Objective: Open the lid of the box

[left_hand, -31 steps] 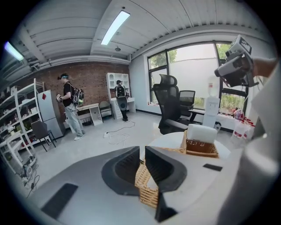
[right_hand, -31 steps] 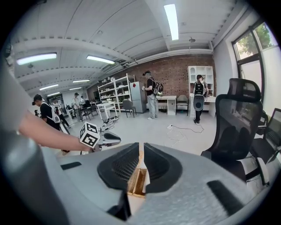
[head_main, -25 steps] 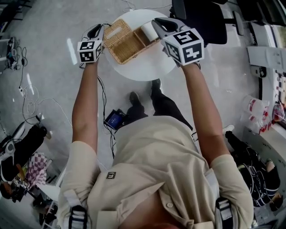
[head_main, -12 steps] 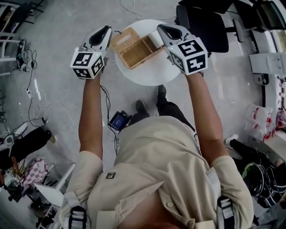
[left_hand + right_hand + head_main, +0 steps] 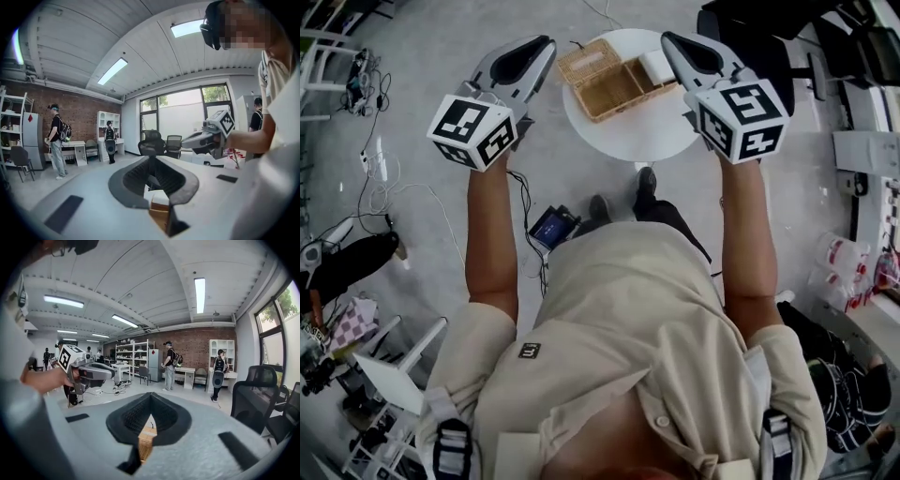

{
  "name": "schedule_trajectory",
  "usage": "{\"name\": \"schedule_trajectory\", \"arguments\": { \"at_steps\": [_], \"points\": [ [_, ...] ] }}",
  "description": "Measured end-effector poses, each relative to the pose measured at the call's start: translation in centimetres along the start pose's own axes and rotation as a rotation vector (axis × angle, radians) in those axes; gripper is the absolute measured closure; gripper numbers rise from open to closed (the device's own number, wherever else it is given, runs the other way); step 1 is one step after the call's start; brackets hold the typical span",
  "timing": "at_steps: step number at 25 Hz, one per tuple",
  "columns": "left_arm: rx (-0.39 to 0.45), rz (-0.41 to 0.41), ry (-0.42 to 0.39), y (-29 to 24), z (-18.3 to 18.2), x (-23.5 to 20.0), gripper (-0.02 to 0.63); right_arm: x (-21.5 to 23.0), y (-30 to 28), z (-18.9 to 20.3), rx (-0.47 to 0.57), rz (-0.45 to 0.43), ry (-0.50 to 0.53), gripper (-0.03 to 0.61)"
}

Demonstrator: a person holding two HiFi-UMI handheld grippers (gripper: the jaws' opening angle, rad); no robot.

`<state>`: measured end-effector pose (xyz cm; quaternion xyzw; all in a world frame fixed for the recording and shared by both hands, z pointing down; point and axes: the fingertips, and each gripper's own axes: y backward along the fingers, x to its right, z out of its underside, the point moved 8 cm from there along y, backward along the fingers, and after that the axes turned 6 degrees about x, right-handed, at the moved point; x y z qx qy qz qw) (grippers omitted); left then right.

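A wicker box (image 5: 623, 84) sits on a small round white table (image 5: 628, 131) far below, in the head view. Its flat wicker lid (image 5: 584, 62) looks folded back at the left end, and a white block (image 5: 656, 64) shows at the right end. My left gripper (image 5: 539, 47) is held high, left of the table, shut and empty. My right gripper (image 5: 673, 42) hangs over the table's right edge, also shut on nothing. A sliver of wicker (image 5: 159, 216) shows below the left gripper (image 5: 151, 159) in its own view. The same goes for the wicker (image 5: 144, 444) below the right gripper (image 5: 150, 399).
A black office chair (image 5: 750, 33) stands behind the table. Cables (image 5: 380, 202) and a small screen device (image 5: 548, 251) lie on the floor at the left. People (image 5: 169, 365) stand by desks and shelves (image 5: 133, 357) across the room.
Both grippers have risen away from the table and spread apart, the left one most. The table and box now look smaller and farther up in the head view.
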<state>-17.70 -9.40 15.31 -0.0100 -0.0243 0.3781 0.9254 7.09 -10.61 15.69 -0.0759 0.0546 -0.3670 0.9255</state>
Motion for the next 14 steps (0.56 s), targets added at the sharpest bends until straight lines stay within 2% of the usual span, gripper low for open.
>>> {"name": "schedule_trajectory", "arguments": {
  "at_steps": [14],
  "points": [
    [0.041,-0.012,-0.015,7.8,-2.7,2.2,0.578,-5.3,2.1,-3.2,0.012,-0.007,0.043,0.589]
  ]
}}
